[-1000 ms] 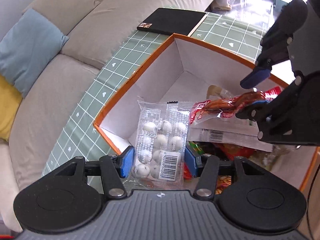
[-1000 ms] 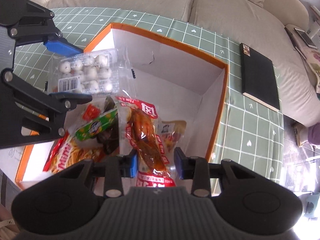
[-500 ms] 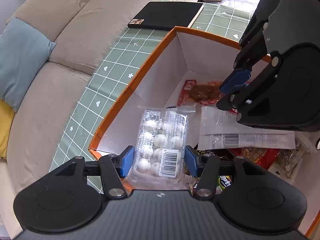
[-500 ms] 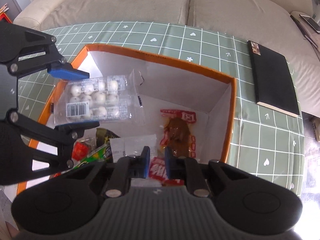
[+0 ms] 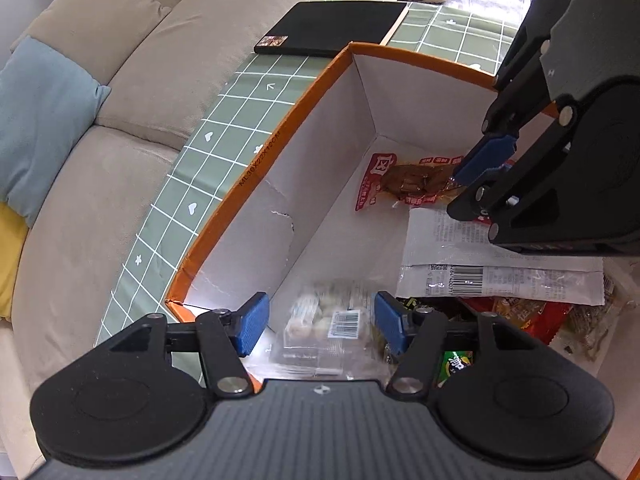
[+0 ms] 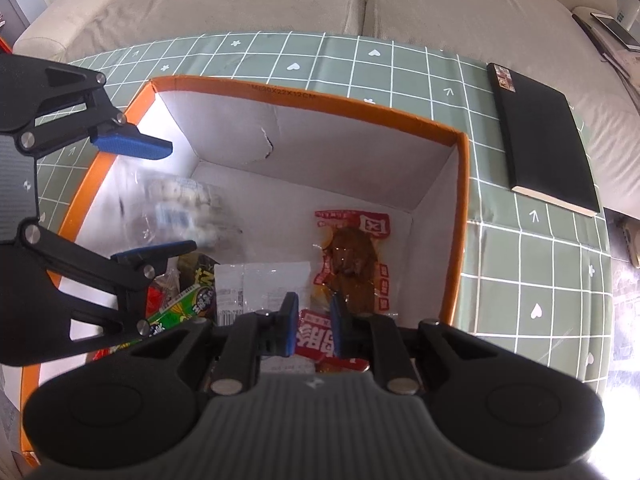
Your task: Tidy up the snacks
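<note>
Left fingers [image 5: 320, 322] just spread wide, blurred clear pack of white balls [image 5: 326, 320] loose between; right fingers [image 6: 312, 322] closed empty

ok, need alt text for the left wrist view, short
The open left hand-held gripper hangs over a clear pack of white round sweets in an orange-rimmed white cardboard box. The right hand-held gripper, shut, is over a red-printed pouch of brown meat.

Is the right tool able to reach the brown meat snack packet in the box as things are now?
Probably yes. The brown meat snack packet lies uncovered on the floor of the orange box, just ahead of the right tool, with nothing between them. The tool is shut and must open first.
</note>
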The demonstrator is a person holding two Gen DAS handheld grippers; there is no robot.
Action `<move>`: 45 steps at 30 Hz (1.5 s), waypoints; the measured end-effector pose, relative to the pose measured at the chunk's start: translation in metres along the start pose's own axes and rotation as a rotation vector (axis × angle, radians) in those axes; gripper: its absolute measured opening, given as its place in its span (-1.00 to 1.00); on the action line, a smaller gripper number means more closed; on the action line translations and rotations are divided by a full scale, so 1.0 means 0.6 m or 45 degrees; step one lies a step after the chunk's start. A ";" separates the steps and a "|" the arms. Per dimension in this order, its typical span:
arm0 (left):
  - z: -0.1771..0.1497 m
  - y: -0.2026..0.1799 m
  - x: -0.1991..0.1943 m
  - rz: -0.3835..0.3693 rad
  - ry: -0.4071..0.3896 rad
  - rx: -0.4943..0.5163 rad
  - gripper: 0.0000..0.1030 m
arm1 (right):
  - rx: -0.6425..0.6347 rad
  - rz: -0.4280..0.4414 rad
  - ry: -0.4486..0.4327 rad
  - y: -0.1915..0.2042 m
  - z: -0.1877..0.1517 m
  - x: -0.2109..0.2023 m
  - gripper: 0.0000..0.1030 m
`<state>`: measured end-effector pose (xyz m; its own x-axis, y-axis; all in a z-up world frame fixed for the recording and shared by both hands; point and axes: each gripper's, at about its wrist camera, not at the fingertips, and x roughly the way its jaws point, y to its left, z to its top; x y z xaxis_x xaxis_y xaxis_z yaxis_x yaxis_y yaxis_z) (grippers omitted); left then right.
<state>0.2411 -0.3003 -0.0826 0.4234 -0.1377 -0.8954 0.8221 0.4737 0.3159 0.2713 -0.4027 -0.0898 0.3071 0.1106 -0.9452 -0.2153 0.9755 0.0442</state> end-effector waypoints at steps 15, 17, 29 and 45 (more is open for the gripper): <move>-0.040 0.011 -0.116 0.050 -0.036 -0.030 0.43 | 0.069 0.022 0.006 0.042 -0.014 -0.075 0.11; -0.056 0.016 -0.140 0.069 -0.046 -0.072 0.43 | 0.054 0.018 -0.016 0.060 -0.022 -0.099 0.18; -0.216 0.040 -0.312 0.216 -0.217 -0.452 0.44 | 0.021 0.031 -0.217 0.202 -0.123 -0.232 0.32; -0.462 -0.037 -0.417 0.328 -0.466 -1.099 0.47 | 0.215 -0.086 -0.571 0.365 -0.302 -0.316 0.32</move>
<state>0.0114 -0.0353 0.0472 0.7632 -0.1333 -0.6322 0.1874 0.9821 0.0191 -0.0023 -0.2443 0.0406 0.6927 0.0811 -0.7166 -0.0395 0.9964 0.0746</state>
